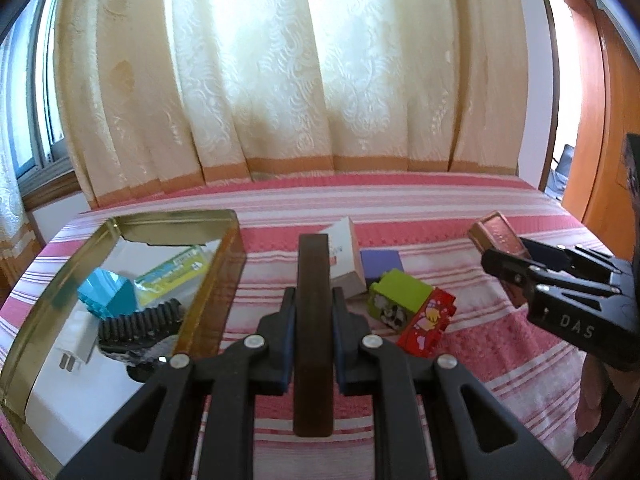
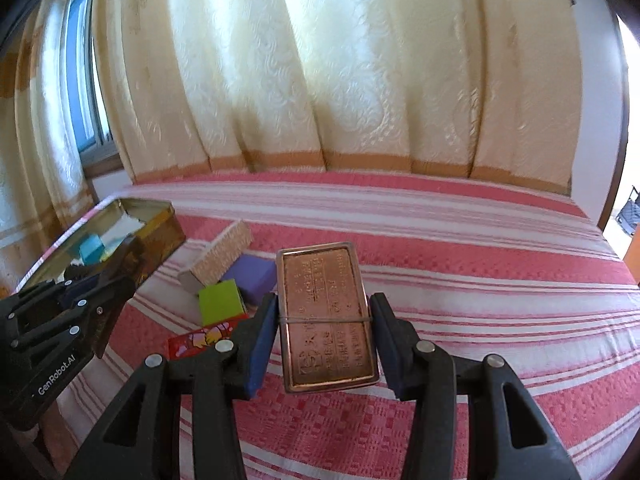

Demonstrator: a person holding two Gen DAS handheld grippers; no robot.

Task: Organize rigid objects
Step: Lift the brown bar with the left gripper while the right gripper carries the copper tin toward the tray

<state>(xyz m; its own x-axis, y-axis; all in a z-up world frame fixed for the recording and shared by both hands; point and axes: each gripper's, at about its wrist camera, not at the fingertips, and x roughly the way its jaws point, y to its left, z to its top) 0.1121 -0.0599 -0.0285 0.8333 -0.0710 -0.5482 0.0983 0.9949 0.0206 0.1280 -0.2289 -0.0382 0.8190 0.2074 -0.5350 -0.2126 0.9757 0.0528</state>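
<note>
My left wrist view showed inside the gold tin (image 1: 224,276), which held a teal block (image 1: 107,294); the right view showed only its rim. My left gripper (image 1: 313,312) was clamped on a dark brown slab (image 1: 313,320), angled down beside the tin. My right gripper (image 2: 322,338) gripped a copper tin (image 2: 326,320) above open striped bedspread (image 2: 500,280).
</note>
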